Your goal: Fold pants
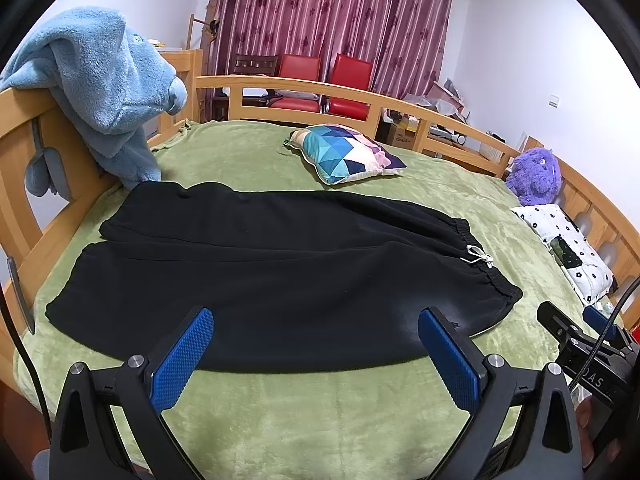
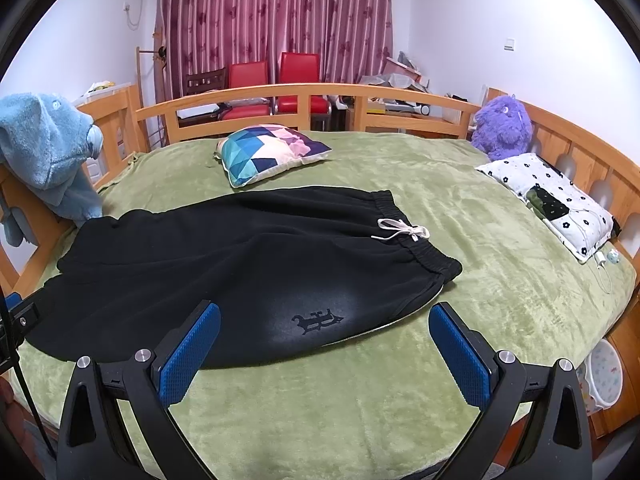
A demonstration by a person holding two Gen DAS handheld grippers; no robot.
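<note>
Hovering wide-jawed, both the left gripper (image 1: 316, 322) and right gripper (image 2: 324, 318) face pants (image 2: 240, 256).

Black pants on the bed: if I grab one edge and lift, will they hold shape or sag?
The black pants lie limp with soft ripples on the green blanket, so they will probably sag and drape. The fleecy-looking fabric likely grips the blanket instead of sliding. The drawstring may dangle loose.

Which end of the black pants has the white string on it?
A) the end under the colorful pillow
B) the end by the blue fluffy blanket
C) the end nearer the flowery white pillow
C: the white drawstring sits on the waistband of the black pants, the end toward the white flowered pillow.
</note>
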